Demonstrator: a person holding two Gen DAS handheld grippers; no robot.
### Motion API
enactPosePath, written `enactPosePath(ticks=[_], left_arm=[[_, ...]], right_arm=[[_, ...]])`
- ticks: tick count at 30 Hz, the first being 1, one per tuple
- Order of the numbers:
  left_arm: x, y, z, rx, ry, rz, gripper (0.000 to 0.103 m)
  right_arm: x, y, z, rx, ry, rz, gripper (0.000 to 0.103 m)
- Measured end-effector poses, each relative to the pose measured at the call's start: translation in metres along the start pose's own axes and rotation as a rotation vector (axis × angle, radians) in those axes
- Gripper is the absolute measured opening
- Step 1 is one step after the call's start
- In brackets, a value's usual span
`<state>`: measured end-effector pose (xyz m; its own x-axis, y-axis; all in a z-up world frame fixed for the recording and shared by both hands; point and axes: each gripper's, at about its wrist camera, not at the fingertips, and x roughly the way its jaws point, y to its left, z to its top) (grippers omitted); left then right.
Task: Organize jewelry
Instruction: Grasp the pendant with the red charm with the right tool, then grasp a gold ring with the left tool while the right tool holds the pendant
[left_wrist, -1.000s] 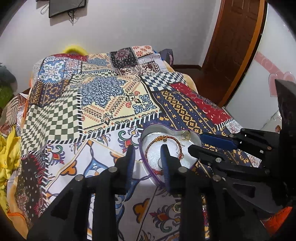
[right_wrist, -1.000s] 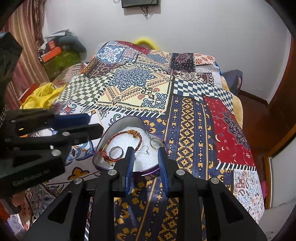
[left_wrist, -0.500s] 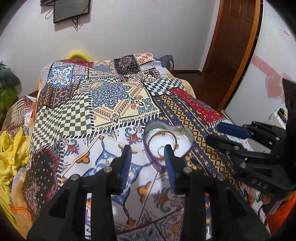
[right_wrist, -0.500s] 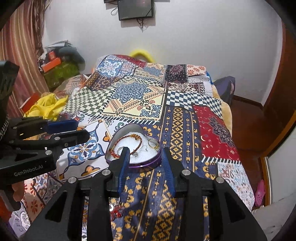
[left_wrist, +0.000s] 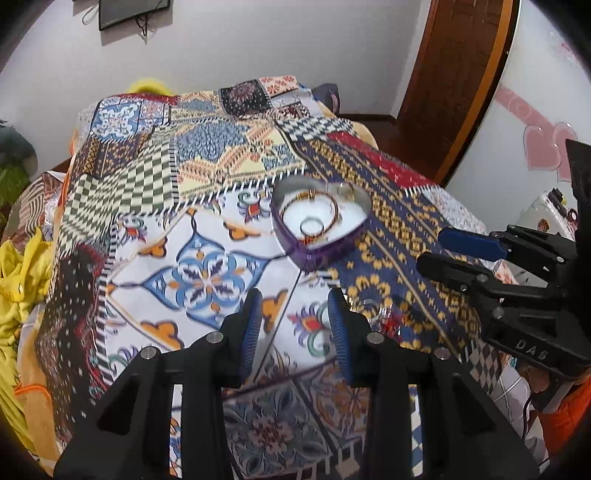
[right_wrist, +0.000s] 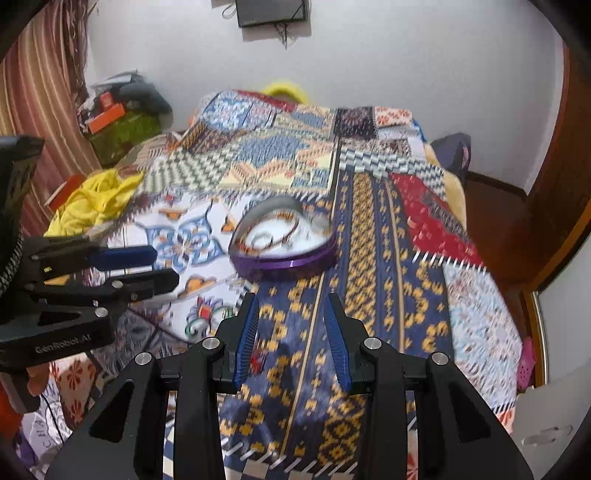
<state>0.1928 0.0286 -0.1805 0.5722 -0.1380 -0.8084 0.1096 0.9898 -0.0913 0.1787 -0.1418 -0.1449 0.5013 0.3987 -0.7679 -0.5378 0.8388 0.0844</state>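
Both my left gripper (left_wrist: 294, 332) and right gripper (right_wrist: 291, 341) have backed away from the heart-shaped tin (left_wrist: 354, 242) at frame centre, jaws just parted and empty; jewelry appears stowed.

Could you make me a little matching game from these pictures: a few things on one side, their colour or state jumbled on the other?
Things:
1. heart-shaped tin
2. beaded bracelet
3. left tool
4. crumpled cloth

Descriptions:
A. yellow, beside the bed
B. purple outer wall
C. open, holding nothing
D. lying inside the tin

Pairs: 1-B, 2-D, 3-C, 4-A
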Motion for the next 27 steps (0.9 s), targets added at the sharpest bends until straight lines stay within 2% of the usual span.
enactPosePath(ticks=[7,13,16,18,27], left_arm=[[0.005,0.002,-0.015,0.001,0.035,0.011,0.036],[0.011,0.005,-0.021,-0.012,0.057,0.007,0.036],[0.013,0.004,-0.024,-0.022,0.065,-0.003,0.036],[0.015,0.003,-0.024,-0.023,0.069,-0.006,0.036],[0.025,-0.012,-0.022,-0.003,0.087,-0.031,0.036]], right_arm=[[0.023,0.008,-0.021,0.008,0.082,0.048,0.033],[0.032,0.012,-0.026,-0.001,0.082,0.072,0.033],[0.032,0.014,-0.027,-0.015,0.077,0.082,0.024],[0.033,0.016,-0.028,-0.028,0.077,0.091,0.014],[0.022,0.015,-0.031,-0.042,0.024,0.061,0.011]])
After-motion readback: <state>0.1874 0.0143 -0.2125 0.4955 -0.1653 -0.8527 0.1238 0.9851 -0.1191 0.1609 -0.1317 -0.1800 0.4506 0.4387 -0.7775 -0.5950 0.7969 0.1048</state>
